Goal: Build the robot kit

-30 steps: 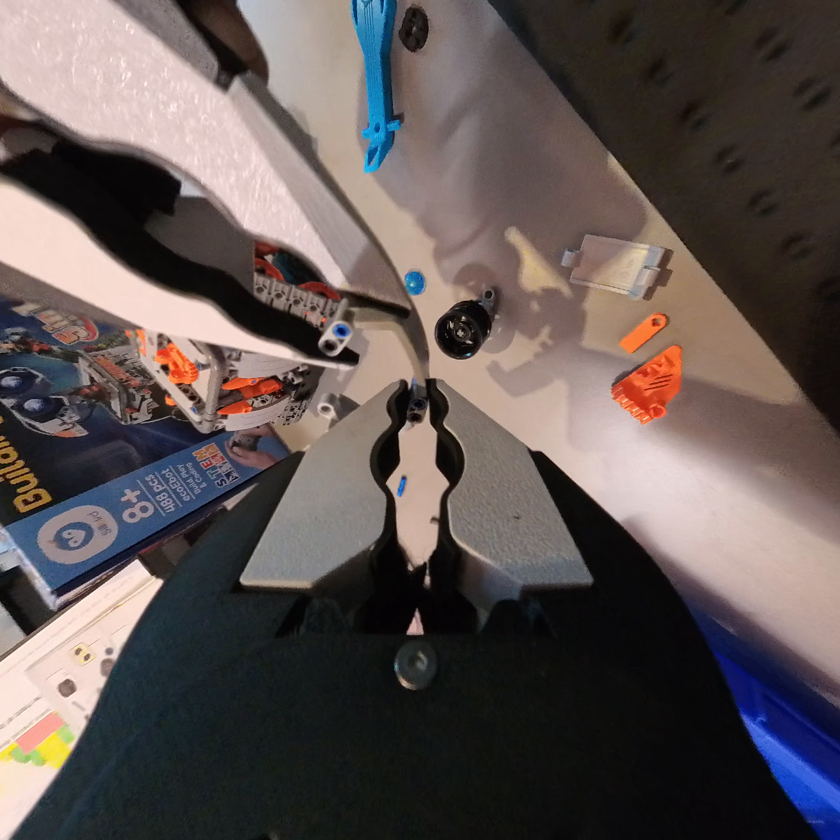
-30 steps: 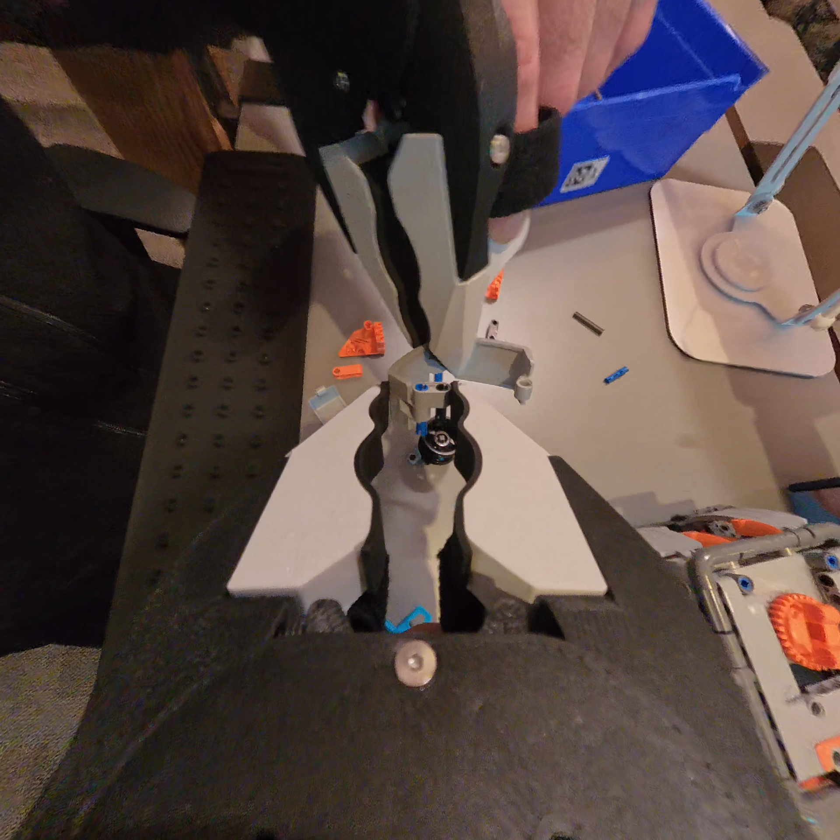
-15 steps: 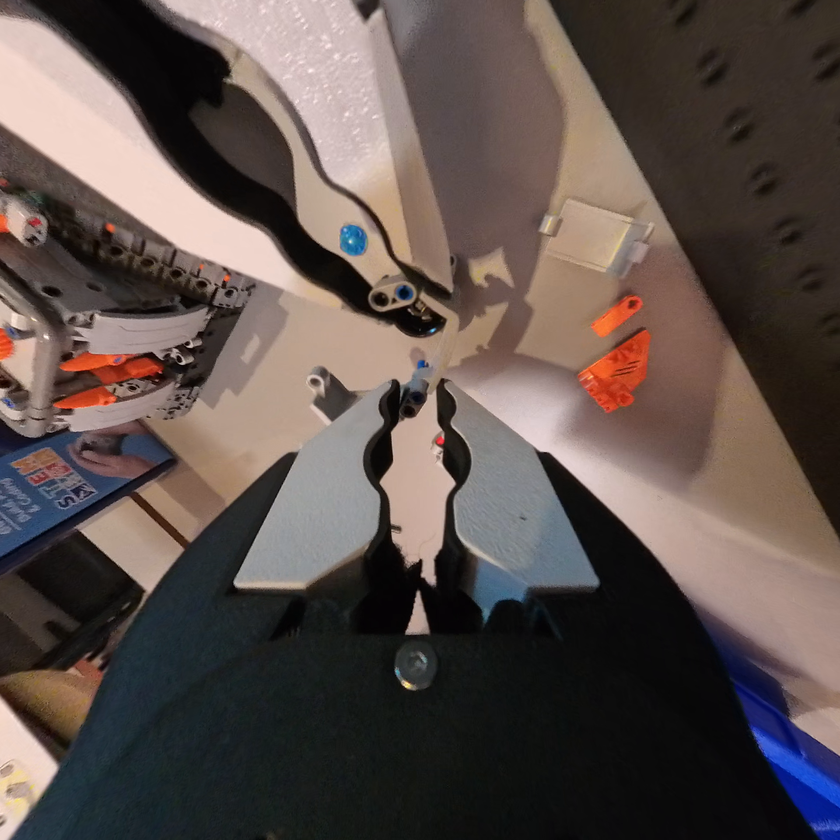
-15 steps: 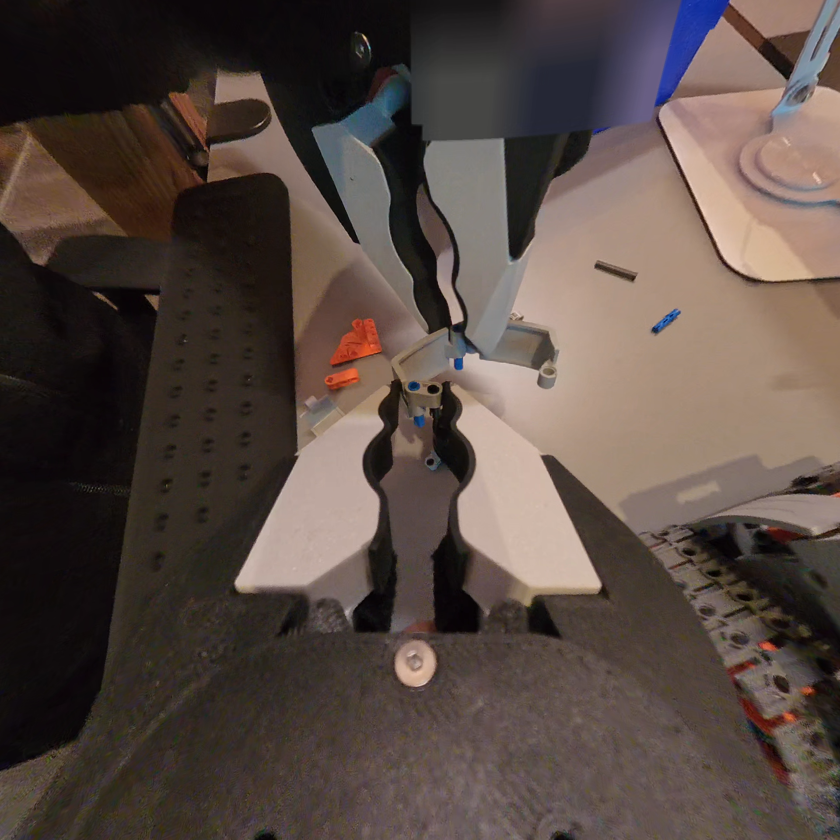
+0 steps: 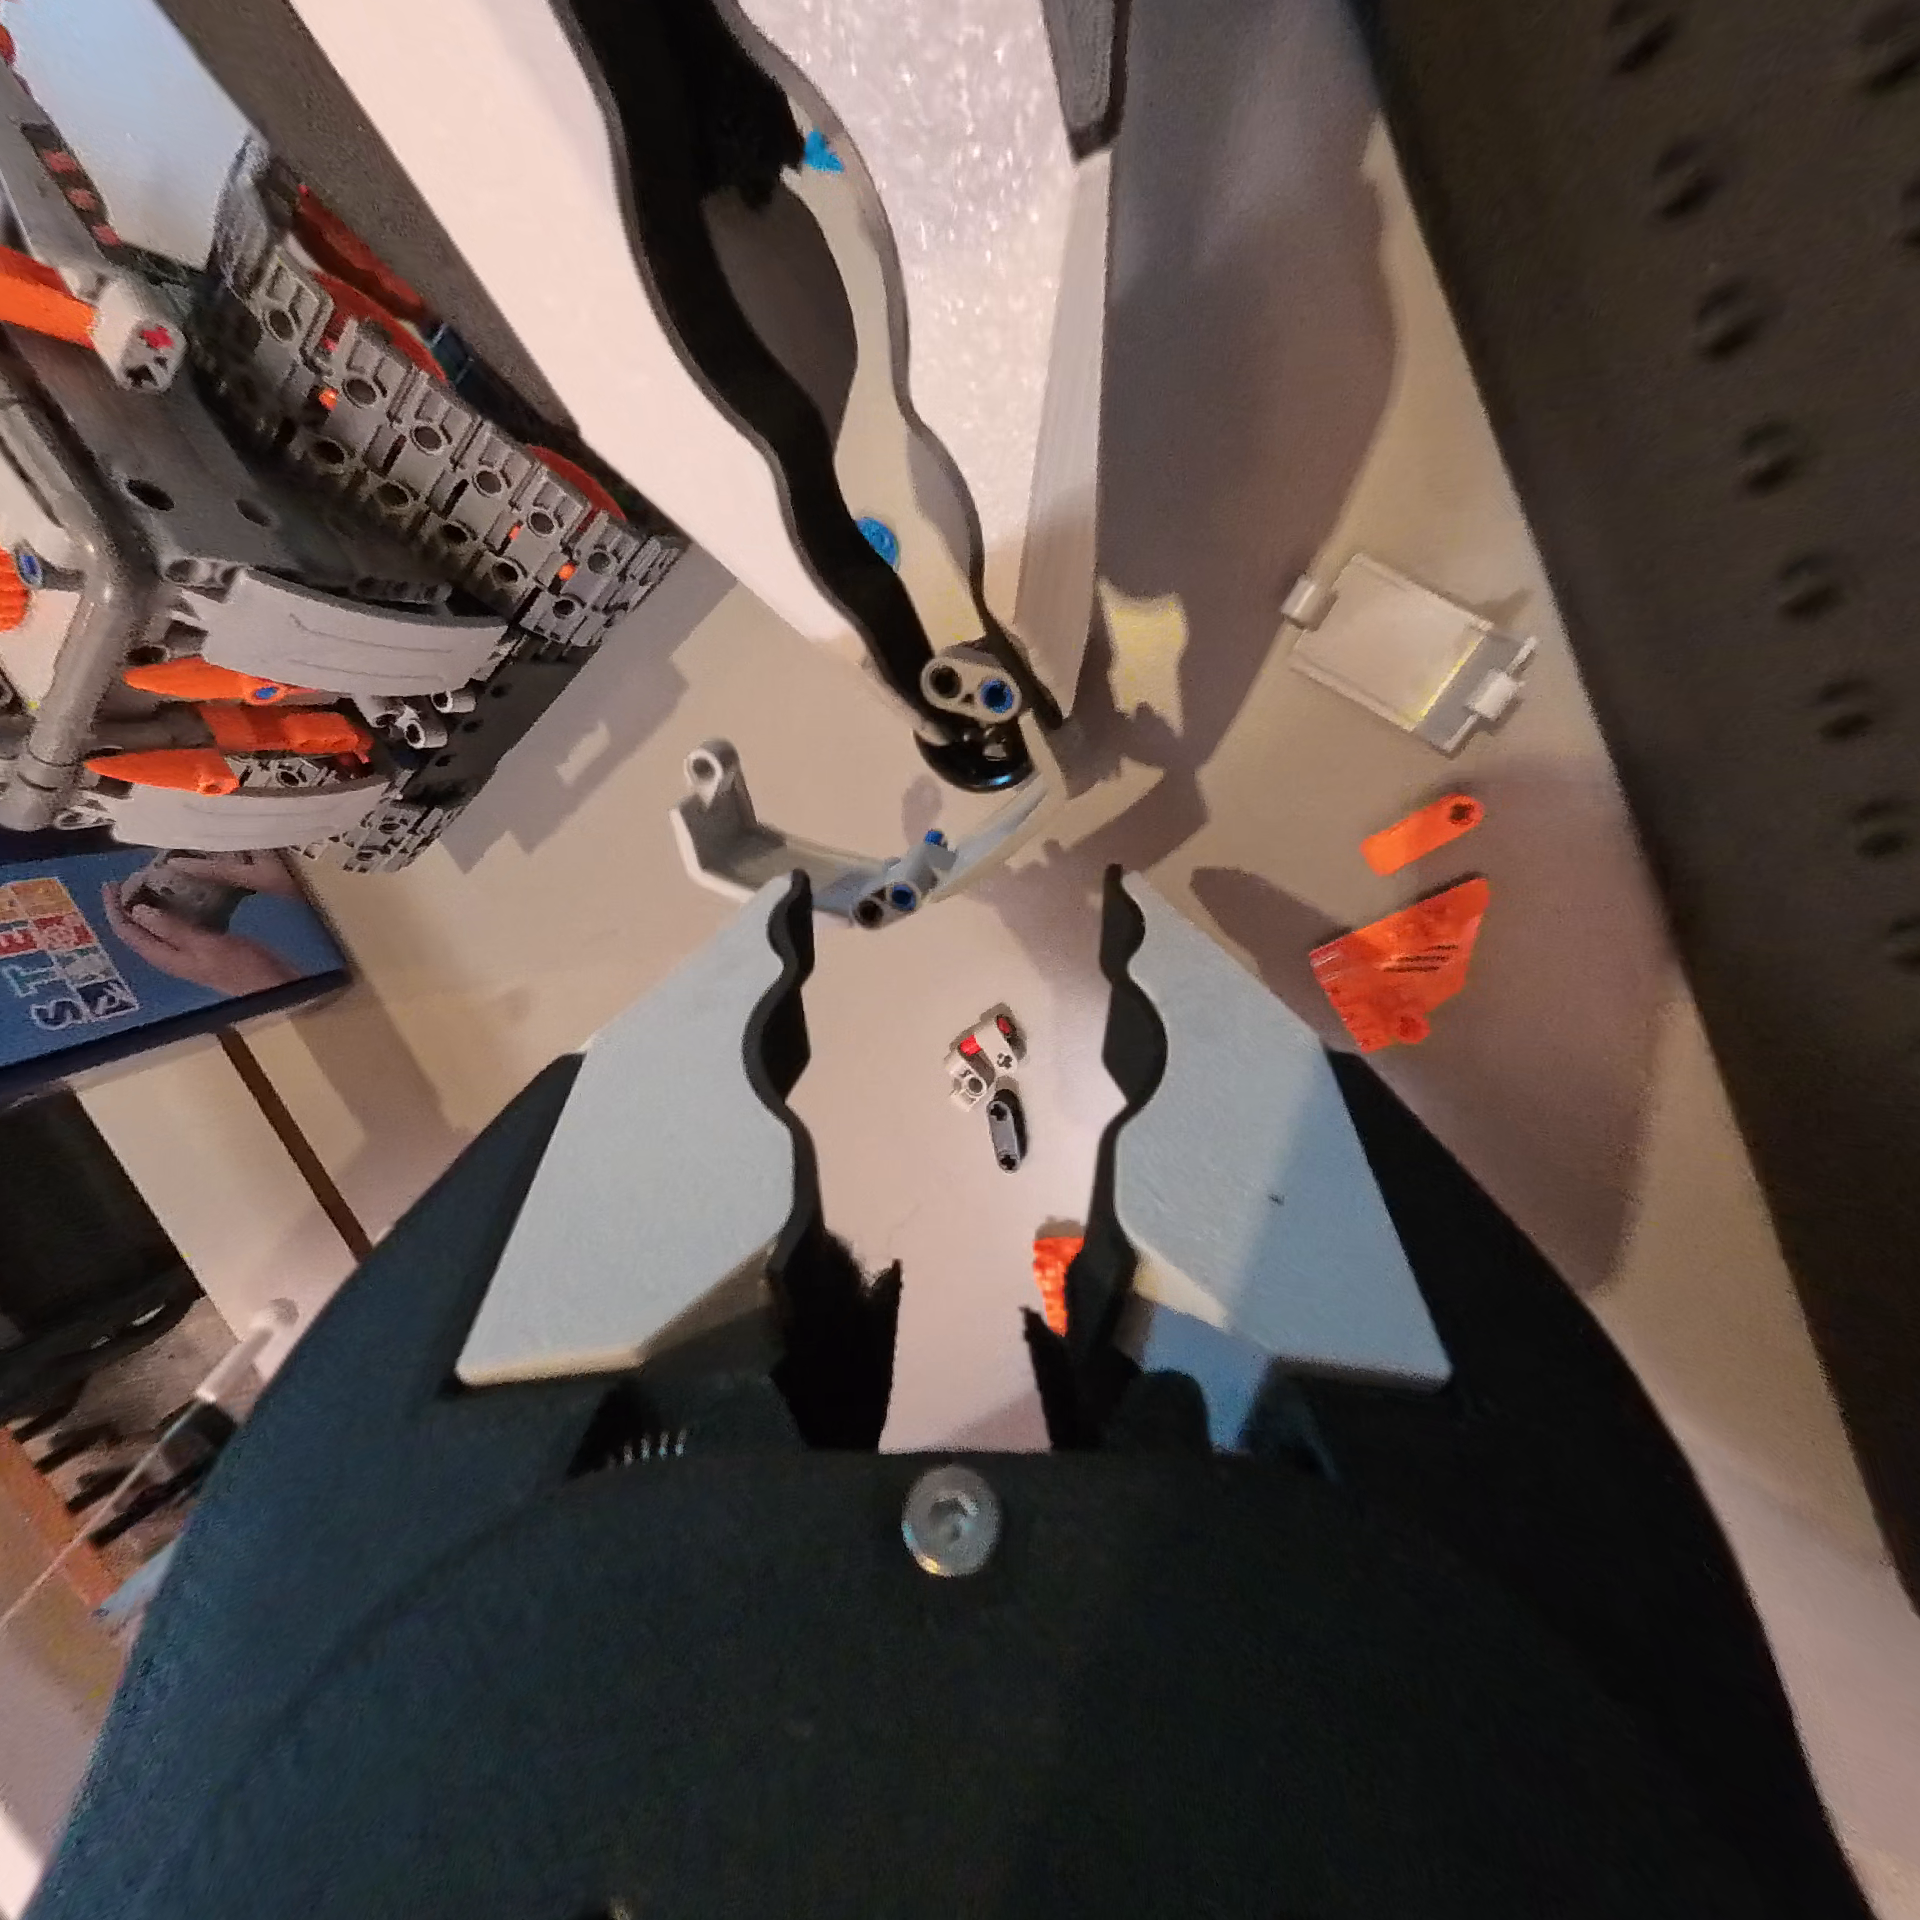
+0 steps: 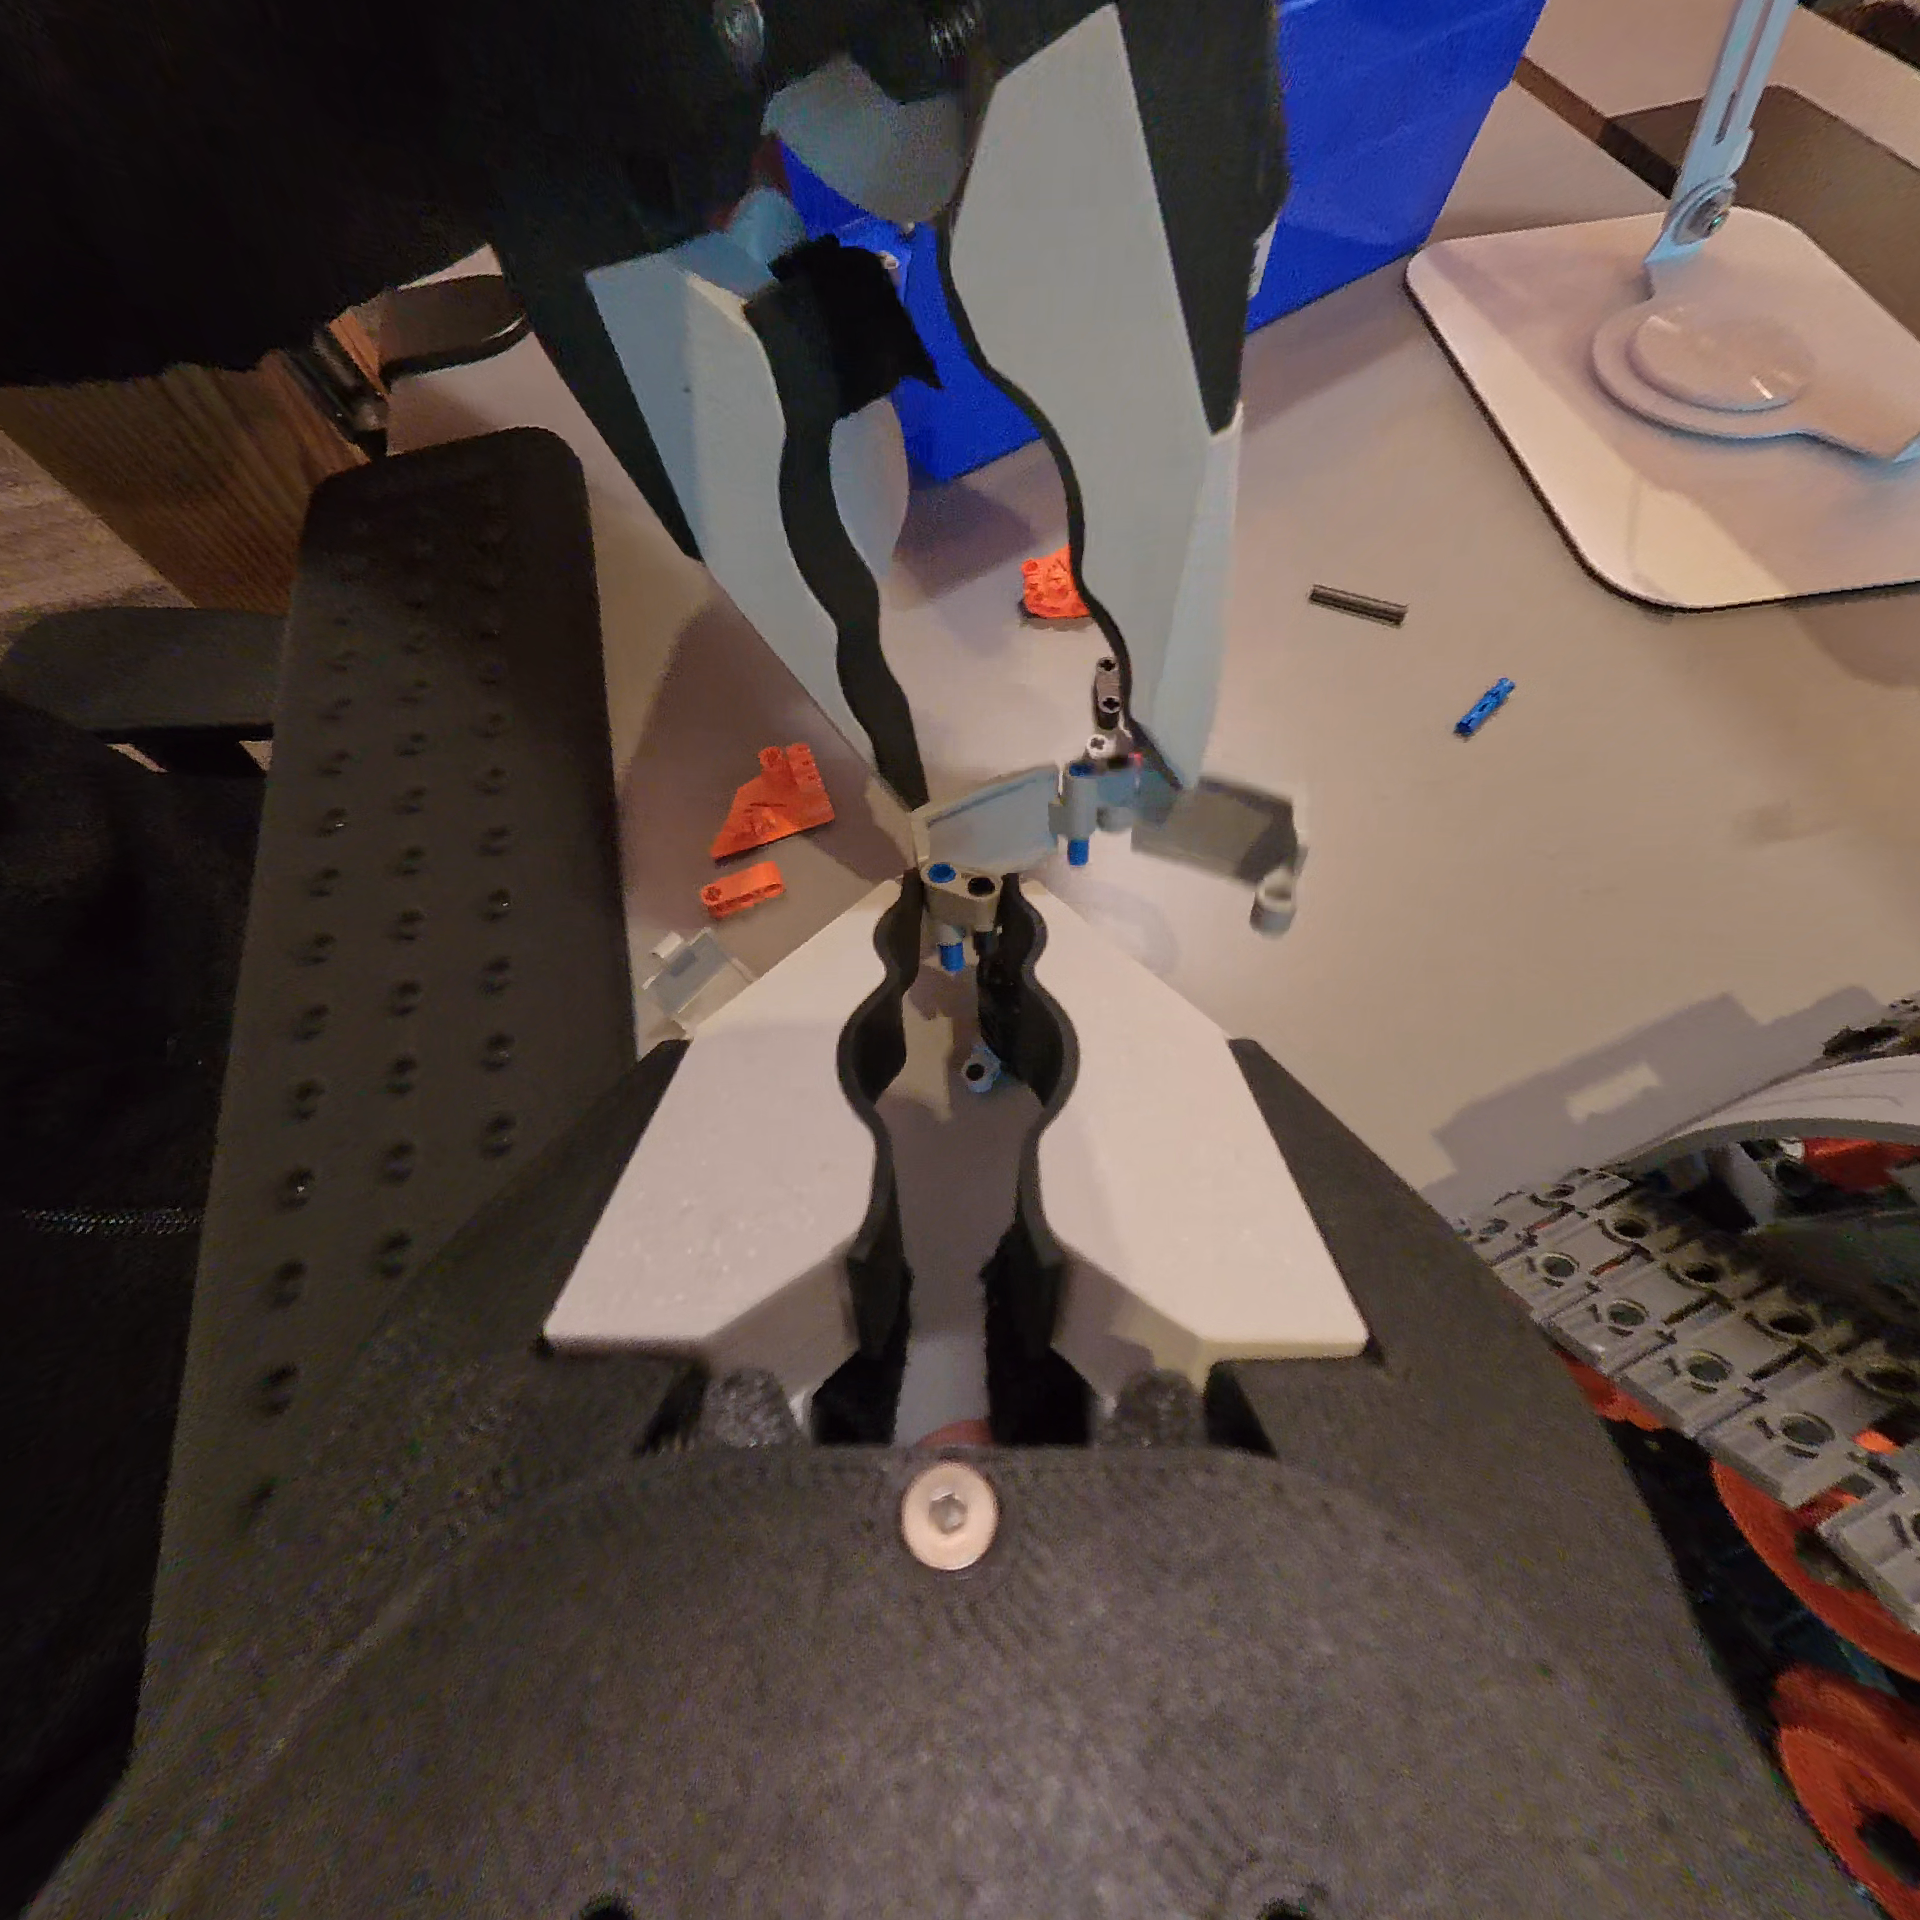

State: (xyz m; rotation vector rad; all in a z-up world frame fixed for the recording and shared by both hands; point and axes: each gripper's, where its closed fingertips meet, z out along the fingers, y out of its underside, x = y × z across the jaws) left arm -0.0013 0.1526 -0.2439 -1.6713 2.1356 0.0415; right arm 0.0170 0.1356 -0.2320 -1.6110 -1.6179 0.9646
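Note:
My right gripper (image 6: 966,906) is shut on a small grey connector (image 6: 961,888) with blue pins and a black wheel behind it. A grey curved panel (image 6: 987,823) runs from that connector to a second grey connector with blue pins (image 6: 1086,805). In the left wrist view the right gripper (image 5: 977,717) comes in from above with the same assembly (image 5: 971,686). My left gripper (image 5: 956,891) is open and empty, its jaws wide apart on either side of the second connector (image 5: 883,902). It shows from above in the right wrist view (image 6: 1039,779).
A grey angled bracket (image 5: 722,821) and small grey and black parts (image 5: 992,1081) lie on the table. Orange wedges (image 5: 1403,961) and a clear panel (image 5: 1403,649) lie right. A tracked model (image 6: 1714,1351), blue bin (image 6: 1382,156), lamp base (image 6: 1662,468) and perforated black armrest (image 6: 416,831) surround them.
My left gripper has opened and let go of the small connector with blue pins, which now sits at the end of the curved panel. The right gripper stays shut on its connector.

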